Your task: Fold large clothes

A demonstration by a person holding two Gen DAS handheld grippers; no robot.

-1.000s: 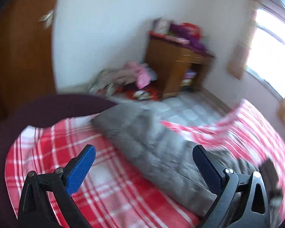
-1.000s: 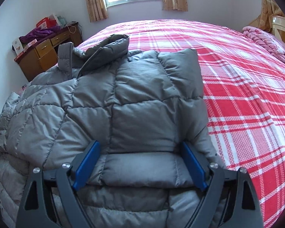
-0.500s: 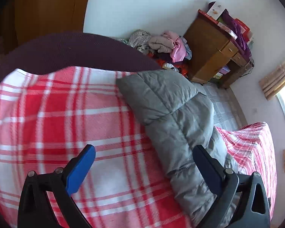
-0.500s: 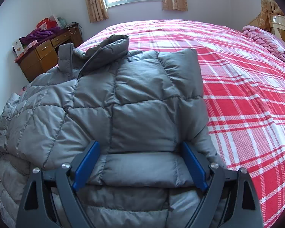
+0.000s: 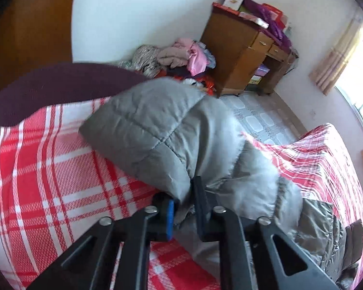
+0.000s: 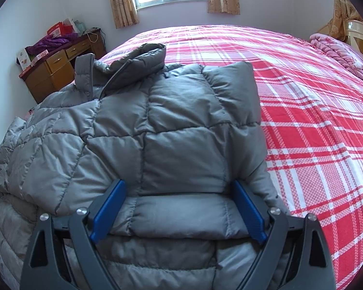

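The left gripper (image 5: 184,199) is clenched on a fold of the grey puffer jacket (image 5: 171,135), whose sleeve runs toward eleven o'clock over the red plaid bedspread (image 5: 43,174). The right gripper (image 6: 179,207) stands wide, its blue pads (image 6: 107,209) flanking a folded jacket panel; the collar (image 6: 138,62) lies at twelve o'clock.

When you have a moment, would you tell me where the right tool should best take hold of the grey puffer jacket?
Probably the folded sleeve panel of the grey puffer jacket, approached from the near hem side. It forms a raised, padded ridge already lying between the wide-open right tool.
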